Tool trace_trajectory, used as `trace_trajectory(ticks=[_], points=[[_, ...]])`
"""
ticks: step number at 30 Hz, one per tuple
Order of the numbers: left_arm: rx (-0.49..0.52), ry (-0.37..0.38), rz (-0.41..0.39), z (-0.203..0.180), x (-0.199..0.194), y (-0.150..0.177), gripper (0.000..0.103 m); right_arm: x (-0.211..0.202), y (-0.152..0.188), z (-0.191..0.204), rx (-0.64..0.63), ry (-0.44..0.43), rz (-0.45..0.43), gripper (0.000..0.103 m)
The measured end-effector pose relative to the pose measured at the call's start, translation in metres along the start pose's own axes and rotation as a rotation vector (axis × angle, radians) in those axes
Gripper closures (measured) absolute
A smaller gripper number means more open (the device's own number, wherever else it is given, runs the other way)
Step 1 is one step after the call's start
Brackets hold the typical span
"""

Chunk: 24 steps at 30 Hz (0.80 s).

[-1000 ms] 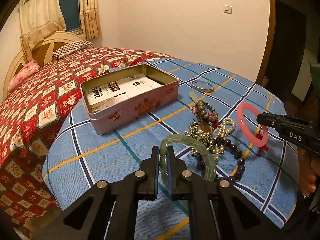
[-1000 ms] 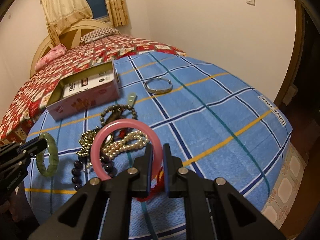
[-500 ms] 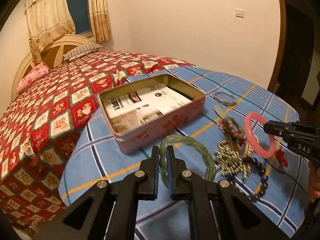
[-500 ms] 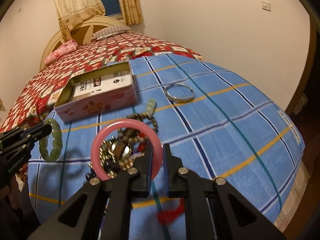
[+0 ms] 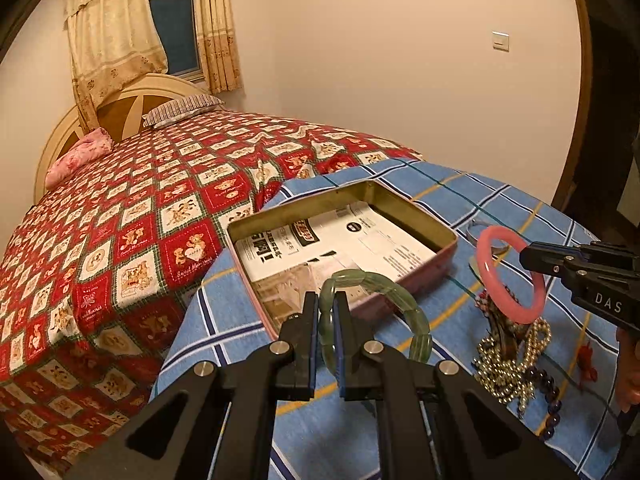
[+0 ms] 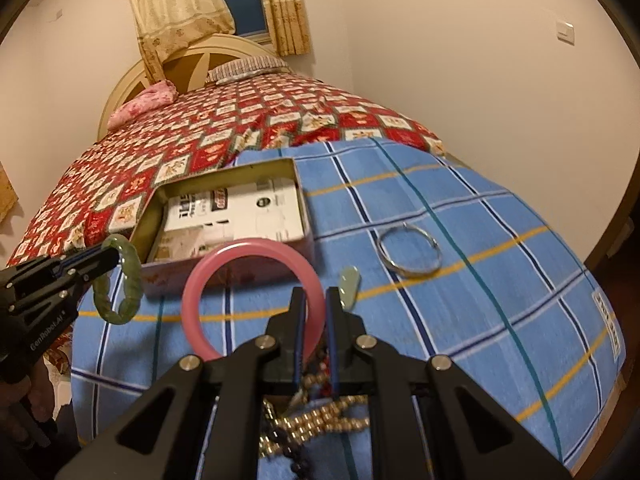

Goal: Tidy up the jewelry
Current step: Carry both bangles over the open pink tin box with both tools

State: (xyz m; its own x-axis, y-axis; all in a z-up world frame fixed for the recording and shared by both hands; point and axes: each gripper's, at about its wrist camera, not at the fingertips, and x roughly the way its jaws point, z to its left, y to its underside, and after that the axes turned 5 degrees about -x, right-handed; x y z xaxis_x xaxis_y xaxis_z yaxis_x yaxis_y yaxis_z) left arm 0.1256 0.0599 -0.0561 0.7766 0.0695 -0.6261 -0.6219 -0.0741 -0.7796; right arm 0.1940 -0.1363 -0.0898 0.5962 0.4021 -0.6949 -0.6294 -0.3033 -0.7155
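My left gripper (image 5: 325,300) is shut on a pale green segmented bracelet (image 5: 392,292), held in the air at the near rim of the open pink tin (image 5: 448,240). My right gripper (image 6: 314,296) is shut on a pink bangle (image 6: 200,280), lifted just in front of the same tin (image 6: 224,280). In the left wrist view the pink bangle (image 5: 490,276) hangs right of the tin in the other gripper (image 5: 524,256). The green bracelet (image 6: 132,276) shows at the left of the right wrist view. Printed paper (image 5: 340,240) lines the tin's bottom.
A heap of gold, pearl and dark bead strands (image 5: 516,360) lies on the blue checked cloth (image 6: 480,280) below the grippers. A silver bangle (image 6: 408,252) and a small pale green pendant (image 6: 348,282) lie right of the tin. The red patterned bed (image 5: 120,240) stretches behind.
Both grippers have carried their bracelets up off the jewelry heap and toward the tin, which now looms larger and closer in both views. Both grips are unchanged.
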Motion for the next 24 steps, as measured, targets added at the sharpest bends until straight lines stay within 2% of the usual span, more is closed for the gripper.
trace_trajectory(ticks=[14, 24], points=[[-0.014, -0.039, 0.01, 0.022, 0.031, -0.024, 0.097, 0.026, -0.037, 0.01, -0.043, -0.01, -0.004, 0.092], [-0.024, -0.057, 0.022, 0.033, 0.054, -0.04, 0.097, 0.045, -0.049, 0.02, -0.057, -0.03, 0.003, 0.091]])
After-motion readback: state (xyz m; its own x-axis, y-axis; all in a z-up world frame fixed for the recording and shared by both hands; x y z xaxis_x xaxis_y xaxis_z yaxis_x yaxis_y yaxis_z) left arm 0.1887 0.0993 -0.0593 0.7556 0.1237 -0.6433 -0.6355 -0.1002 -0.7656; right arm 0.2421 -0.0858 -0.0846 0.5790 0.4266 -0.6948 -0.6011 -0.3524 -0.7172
